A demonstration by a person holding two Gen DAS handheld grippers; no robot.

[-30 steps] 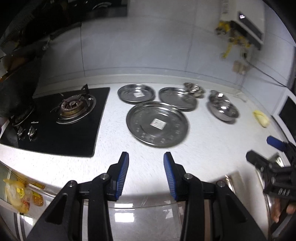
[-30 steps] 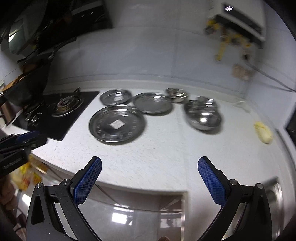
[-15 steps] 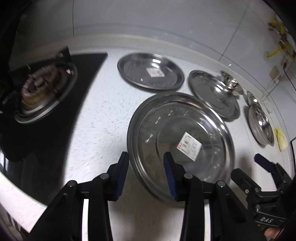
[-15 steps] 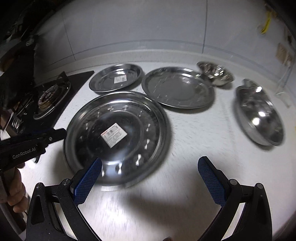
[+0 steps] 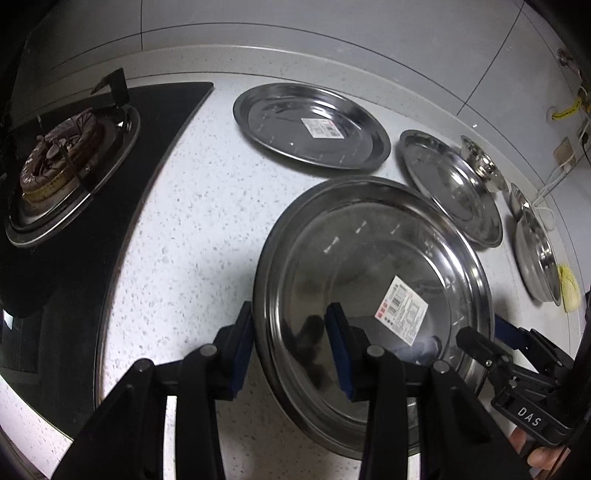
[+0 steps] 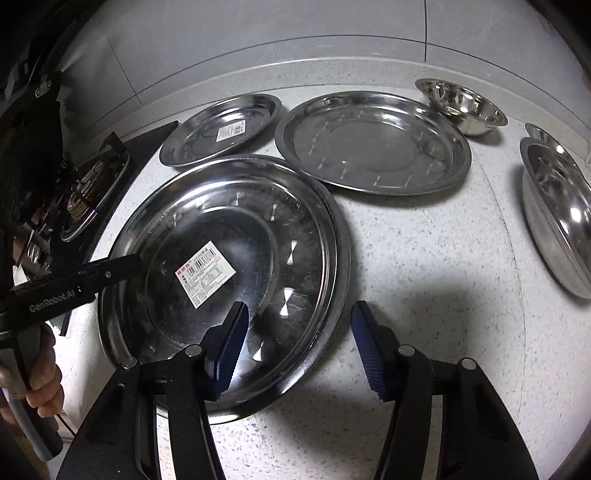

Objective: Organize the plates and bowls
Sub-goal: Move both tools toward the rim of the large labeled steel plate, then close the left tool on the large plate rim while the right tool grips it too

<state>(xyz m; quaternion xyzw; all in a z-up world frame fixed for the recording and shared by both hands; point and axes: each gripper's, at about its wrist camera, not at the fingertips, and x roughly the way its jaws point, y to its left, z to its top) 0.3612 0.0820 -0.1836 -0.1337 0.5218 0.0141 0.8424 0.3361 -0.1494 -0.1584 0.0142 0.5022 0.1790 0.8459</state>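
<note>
A large steel plate with a sticker [image 5: 369, 280] [image 6: 229, 269] lies on the speckled counter. My left gripper [image 5: 290, 350] is open with its fingers straddling the plate's left rim, one pad inside, one outside. My right gripper [image 6: 295, 347] is open and straddles the plate's right rim in the same way. Behind lie a small stickered plate [image 5: 310, 125] [image 6: 221, 129] and a medium plate [image 5: 450, 188] [image 6: 373, 140]. A small bowl [image 6: 461, 105] and a large bowl [image 6: 561, 210] stand to the right.
A black gas hob with a burner [image 5: 62, 162] sits left of the plates. A tiled wall [image 6: 295, 29] runs behind the counter. A yellow item [image 5: 569, 288] lies near the large bowl. The counter's front edge is close below both grippers.
Both grippers have moved forward and down to the large plate. The right gripper's jaws have narrowed from wide open to straddle the rim. The plates have not moved.
</note>
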